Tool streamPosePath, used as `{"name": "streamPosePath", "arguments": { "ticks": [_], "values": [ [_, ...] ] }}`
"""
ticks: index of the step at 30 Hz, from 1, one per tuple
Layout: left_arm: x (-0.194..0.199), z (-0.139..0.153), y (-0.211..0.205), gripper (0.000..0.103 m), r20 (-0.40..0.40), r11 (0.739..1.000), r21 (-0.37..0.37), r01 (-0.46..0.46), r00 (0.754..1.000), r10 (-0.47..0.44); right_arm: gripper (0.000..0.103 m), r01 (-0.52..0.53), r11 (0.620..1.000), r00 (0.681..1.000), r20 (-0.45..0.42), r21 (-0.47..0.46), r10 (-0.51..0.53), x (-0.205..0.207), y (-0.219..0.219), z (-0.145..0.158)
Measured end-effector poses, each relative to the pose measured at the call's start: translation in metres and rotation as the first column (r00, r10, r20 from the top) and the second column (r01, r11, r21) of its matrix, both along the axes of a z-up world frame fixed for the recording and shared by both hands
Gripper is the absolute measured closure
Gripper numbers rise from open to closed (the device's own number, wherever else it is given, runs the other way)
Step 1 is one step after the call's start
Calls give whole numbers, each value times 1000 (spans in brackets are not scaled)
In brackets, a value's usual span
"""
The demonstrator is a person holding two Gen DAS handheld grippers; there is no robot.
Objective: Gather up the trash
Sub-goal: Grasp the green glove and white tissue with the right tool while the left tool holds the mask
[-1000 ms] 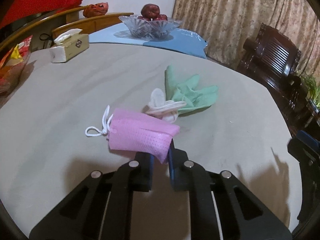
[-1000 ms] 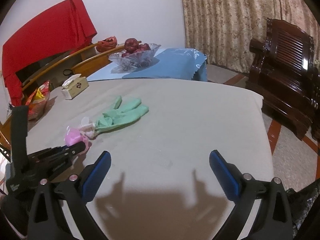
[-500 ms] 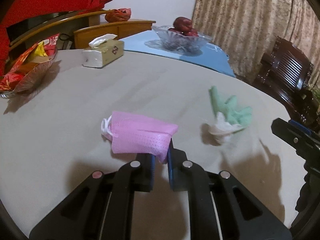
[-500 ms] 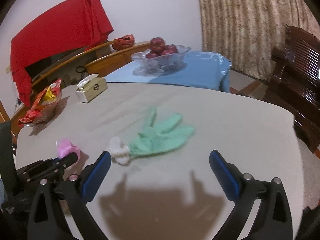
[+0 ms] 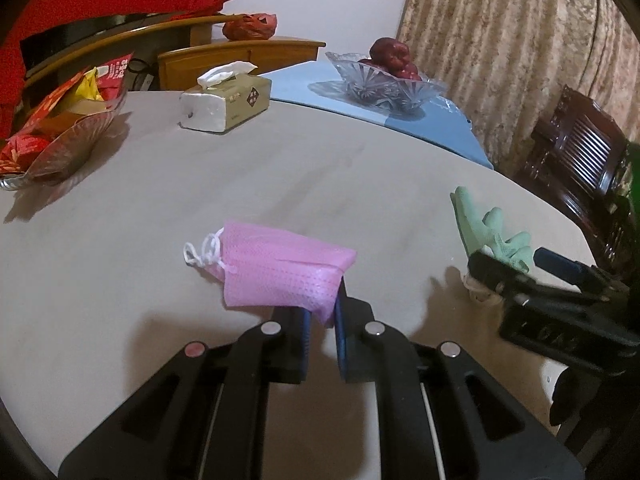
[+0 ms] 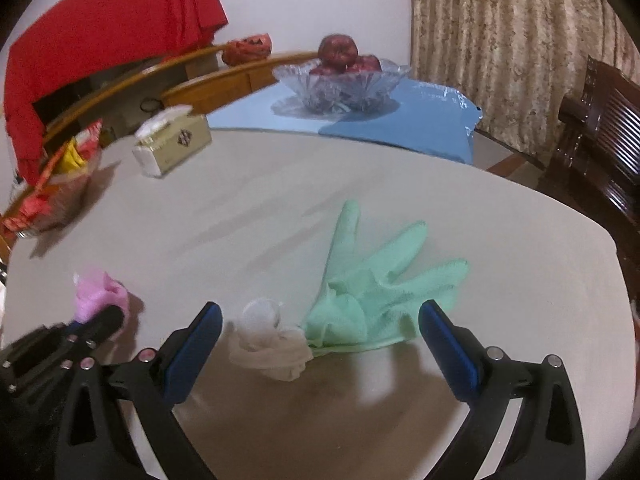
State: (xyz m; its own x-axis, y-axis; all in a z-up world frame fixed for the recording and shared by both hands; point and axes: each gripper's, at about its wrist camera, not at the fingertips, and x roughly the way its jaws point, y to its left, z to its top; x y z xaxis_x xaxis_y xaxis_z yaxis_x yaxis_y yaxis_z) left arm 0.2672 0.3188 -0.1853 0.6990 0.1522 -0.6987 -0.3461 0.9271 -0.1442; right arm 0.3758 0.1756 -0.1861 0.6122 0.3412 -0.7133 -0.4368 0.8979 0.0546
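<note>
**A:** Any writing you can read out there?

**B:** Barely. The tissue box (image 5: 226,108) at eleven o'clock on the table (image 5: 280,184) has a dark diamond label with characters too small to make out. The red snack packets (image 5: 52,120) in the dish at ten carry print I can't read either.

**A:** And your left claw?

**B:** My left gripper (image 5: 320,320) is clamped on the pink face mask (image 5: 280,272), pinching its near right corner. The mask juts out toward eleven from the tips, lifted off the cloth, white ear loops dangling at its far left end.

**A:** Right claw?

**B:** My right gripper (image 6: 320,344) hangs wide apart, blue pads (image 6: 196,352) either side. The crumpled white tissue (image 6: 272,344) lies on the table between them, nearer the left pad. The green glove (image 6: 372,284) touches that tissue and fans away toward one o'clock, its cuff between my tips.

**A:** Background?

**B:** A glass fruit bowl (image 6: 340,84) at twelve, on blue cloth.
</note>
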Motion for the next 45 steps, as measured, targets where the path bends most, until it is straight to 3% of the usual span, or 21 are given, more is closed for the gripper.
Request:
{"name": "streamPosePath", "arguments": {
  "ticks": [9,14,22,25,27,28,29,32,45],
  "values": [
    [-2,1,-3,94,7,1000,2,5,1000,-5,7,10,998,1000,-6,-67,-10,-19,-43,-1],
    [-1,2,-12,94,7,1000,20,20,1000,-20,6,14,999,999,-46,31,-13,-24,-59,4],
    [-3,3,-11,94,9,1000,10,9,1000,-9,8,22,996,997,-76,86,-16,-8,-32,-1],
    [-4,2,-8,94,7,1000,2,2,1000,-2,20,27,998,995,-100,64,-21,-3,-23,-8],
    [-4,2,-9,94,8,1000,3,3,1000,-3,40,24,999,992,-125,45,-19,-1,-20,-15],
    [-4,3,-9,94,9,1000,5,4,1000,-4,43,24,999,994,-111,42,-19,-3,-20,-14],
    [-4,3,-9,94,9,1000,7,5,1000,-5,57,1,998,993,-116,60,6,-5,-20,-14],
    [-5,4,-11,94,7,1000,13,8,1000,-8,74,-24,997,992,-120,68,32,-8,-20,-9],
    [-22,29,-51,94,39,997,36,67,997,-69,76,-47,988,998,-35,146,52,-47,-66,41]
  ]
}}
